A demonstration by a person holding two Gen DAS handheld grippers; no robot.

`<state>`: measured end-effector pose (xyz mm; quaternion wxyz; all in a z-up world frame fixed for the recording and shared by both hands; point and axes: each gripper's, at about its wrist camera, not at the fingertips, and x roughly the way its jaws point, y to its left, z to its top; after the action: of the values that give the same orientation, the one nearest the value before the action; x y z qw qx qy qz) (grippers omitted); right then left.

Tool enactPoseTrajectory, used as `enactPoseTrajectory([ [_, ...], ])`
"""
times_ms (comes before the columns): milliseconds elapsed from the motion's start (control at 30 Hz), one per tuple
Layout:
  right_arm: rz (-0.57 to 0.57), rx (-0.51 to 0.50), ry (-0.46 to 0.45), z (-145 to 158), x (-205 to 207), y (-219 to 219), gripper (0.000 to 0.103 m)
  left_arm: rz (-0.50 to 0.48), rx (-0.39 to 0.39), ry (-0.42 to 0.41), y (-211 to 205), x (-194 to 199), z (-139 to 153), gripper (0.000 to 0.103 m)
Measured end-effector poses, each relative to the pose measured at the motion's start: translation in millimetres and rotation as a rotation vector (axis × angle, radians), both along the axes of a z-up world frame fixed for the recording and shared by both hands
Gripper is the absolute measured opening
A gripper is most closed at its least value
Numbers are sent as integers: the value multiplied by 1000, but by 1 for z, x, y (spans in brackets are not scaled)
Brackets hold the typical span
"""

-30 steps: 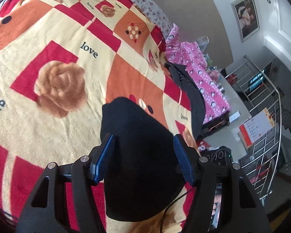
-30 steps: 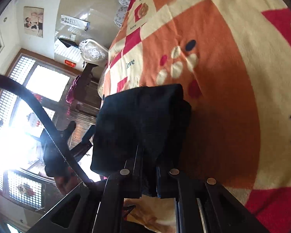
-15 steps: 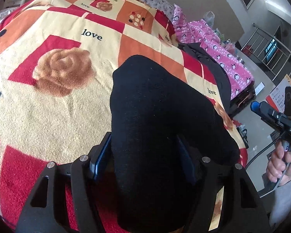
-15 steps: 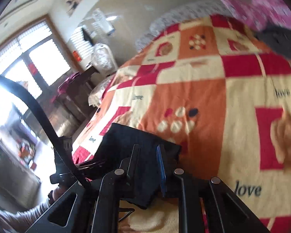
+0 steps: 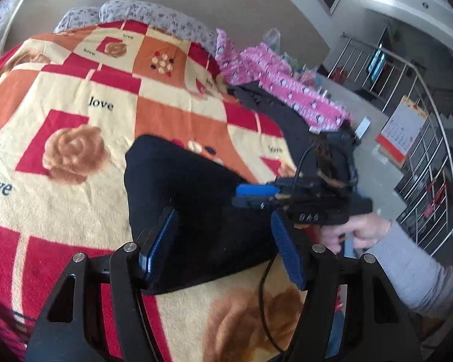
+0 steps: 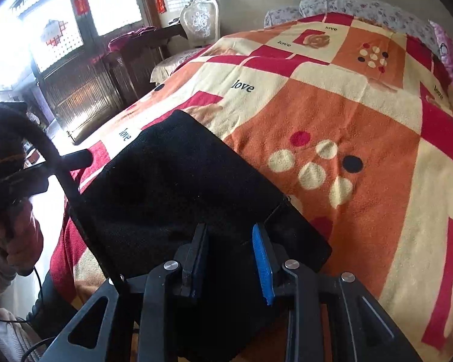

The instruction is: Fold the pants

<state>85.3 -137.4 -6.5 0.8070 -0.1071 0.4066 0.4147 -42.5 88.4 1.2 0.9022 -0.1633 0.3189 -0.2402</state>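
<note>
**Pants folded, right tool letting go**

Evidently the fold had just been laid: the black pants (image 5: pixel 196 211) lay as a compact, doubled rectangle near the front edge of the bed (image 5: pixel 75 126), on its red, orange and cream blanket. A second earlier the right tool (image 6: pixel 231 259) was pinched tight on the cloth; now its jaws were opening, the fabric slack between them with no pad pressing it. The left tool (image 5: pixel 223 241) stayed wide apart above the pants, gripping nothing, as before. The release suggested this fold was finished; what remained, if anything, looked like smoothing or one more fold.
</note>
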Motion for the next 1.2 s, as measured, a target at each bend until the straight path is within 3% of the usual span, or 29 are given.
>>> enactPoseTrajectory([
  [67,12,-4,-1,1,0,0,28,7,27,71,-6,13,-23,60],
  [267,13,28,25,-1,4,-5,29,-14,-30,78,-6,25,-27,59],
  [367,10,48,34,-1,4,-8,29,-9,-107,86,7,28,-9,58],
  [467,5,64,36,-2,3,-10,29,68,-150,-27,28,37,31,58],
  [533,0,70,38,-2,3,-11,29,85,-130,-5,33,59,37,58],
  [633,-2,77,35,-3,3,-12,29,34,-61,100,15,99,19,58],
  [700,-6,85,34,-4,2,-13,29,18,74,160,-4,112,-4,57],
  [733,-9,93,36,-4,3,-14,29,43,160,143,-13,113,-15,60],
  [767,-13,103,38,-5,3,-15,29,51,185,113,-16,112,-15,60],
  [900,-24,141,51,-6,5,-18,29,43,118,175,-2,119,-8,60],
  [1033,-81,194,69,9,2,-30,29,83,-83,120,35,98,19,60],
  [1100,-157,285,92,18,-3,-52,34,106,-85,125,46,89,18,60],
  [1167,-241,416,191,16,-4,-76,46,90,-69,189,52,88,5,60],
  [1200,-280,466,242,11,-4,-84,47,77,-70,228,51,90,-4,60],
])
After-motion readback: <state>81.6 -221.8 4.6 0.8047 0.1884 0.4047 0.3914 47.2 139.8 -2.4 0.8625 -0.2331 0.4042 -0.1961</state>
